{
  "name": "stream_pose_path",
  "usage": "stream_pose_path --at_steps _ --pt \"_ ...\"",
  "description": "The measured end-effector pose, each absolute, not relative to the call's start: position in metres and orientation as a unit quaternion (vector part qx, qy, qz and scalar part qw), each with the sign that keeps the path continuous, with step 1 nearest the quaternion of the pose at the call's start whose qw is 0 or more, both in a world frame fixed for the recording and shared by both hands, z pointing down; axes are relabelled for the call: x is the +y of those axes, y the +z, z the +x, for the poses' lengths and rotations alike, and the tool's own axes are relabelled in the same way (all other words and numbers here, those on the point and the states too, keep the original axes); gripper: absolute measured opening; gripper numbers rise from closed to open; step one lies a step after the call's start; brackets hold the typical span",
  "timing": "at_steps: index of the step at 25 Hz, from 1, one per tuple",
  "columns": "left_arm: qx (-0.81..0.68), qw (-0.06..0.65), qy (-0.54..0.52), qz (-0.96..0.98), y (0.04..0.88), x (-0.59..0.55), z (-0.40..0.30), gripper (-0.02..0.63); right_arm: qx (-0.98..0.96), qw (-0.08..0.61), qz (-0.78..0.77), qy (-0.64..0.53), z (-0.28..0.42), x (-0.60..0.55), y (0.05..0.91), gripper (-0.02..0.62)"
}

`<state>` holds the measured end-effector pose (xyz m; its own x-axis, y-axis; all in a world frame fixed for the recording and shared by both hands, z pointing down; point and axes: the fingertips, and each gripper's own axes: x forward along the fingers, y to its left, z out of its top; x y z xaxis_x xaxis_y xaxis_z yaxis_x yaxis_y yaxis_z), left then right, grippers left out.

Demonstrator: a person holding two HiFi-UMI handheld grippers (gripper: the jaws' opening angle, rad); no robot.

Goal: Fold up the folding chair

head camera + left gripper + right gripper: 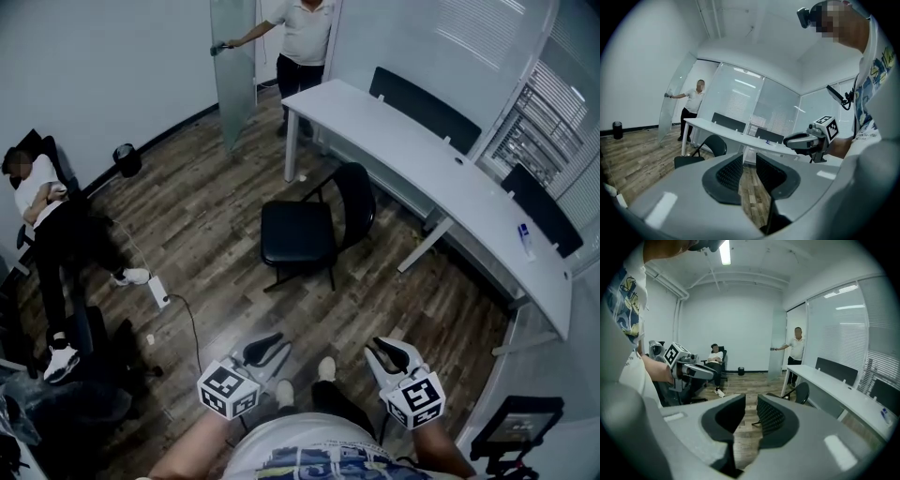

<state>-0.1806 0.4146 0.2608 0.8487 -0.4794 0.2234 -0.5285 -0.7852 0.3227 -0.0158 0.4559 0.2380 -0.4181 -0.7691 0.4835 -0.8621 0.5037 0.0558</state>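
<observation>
The black folding chair (pixel 298 232) stands unfolded on the wood floor beside the white desk, its backrest (pixel 356 199) toward the desk. It also shows small in the left gripper view as the chair (pixel 700 153), and in the right gripper view as the chair (pixel 798 393). My left gripper (pixel 267 349) and right gripper (pixel 389 354) hover side by side well short of the chair, both pointing toward it. Each has a narrow gap between its jaws and nothing in it. From its own camera the left gripper (pixel 749 171) frames bare floor; so does the right gripper (pixel 751 414).
A long white desk (pixel 427 164) runs along the right, with dark chairs behind it. A person (pixel 305 37) holds a glass door (pixel 234 66) at the back. Another person (pixel 47 220) sits at the left. A power strip with its cable (pixel 159 292) lies on the floor, near a bin (pixel 127 159).
</observation>
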Motion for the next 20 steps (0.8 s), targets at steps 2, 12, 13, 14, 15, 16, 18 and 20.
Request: stream_pose_path --at_steps 2,12,13,14,15,16,18,20 --pt "-0.27 0.194 0.065 0.941 0.263 0.412 -0.183 0.084 -0.836 0.232 0.486 0.101 -0.016 0.45 0.238 0.066" --pt "-0.3 0.185 0.073 0.933 0.256 0.337 -0.165 0.1 -0.849 0.221 0.472 0.087 0.01 0.353 0.228 0.08" --pt "-0.302 0.189 0.075 0.931 0.26 0.33 -0.162 0.104 -0.851 0.221 0.469 0.089 0.013 0.342 0.229 0.084" --pt "-0.303 0.19 0.077 0.93 0.263 0.321 -0.158 0.107 -0.851 0.221 0.467 0.09 0.019 0.33 0.231 0.089" --pt "-0.304 0.191 0.079 0.93 0.267 0.31 -0.151 0.113 -0.851 0.222 0.467 0.091 0.026 0.317 0.233 0.094" --pt "-0.306 0.192 0.082 0.929 0.27 0.297 -0.143 0.118 -0.852 0.222 0.466 0.093 0.035 0.302 0.236 0.098" --pt "-0.312 0.198 0.09 0.925 0.278 0.269 -0.122 0.123 -0.853 0.222 0.46 0.104 0.057 0.27 0.245 0.106" --pt "-0.318 0.208 0.104 0.919 0.287 0.246 -0.1 0.13 -0.856 0.222 0.451 0.118 0.079 0.241 0.256 0.114"
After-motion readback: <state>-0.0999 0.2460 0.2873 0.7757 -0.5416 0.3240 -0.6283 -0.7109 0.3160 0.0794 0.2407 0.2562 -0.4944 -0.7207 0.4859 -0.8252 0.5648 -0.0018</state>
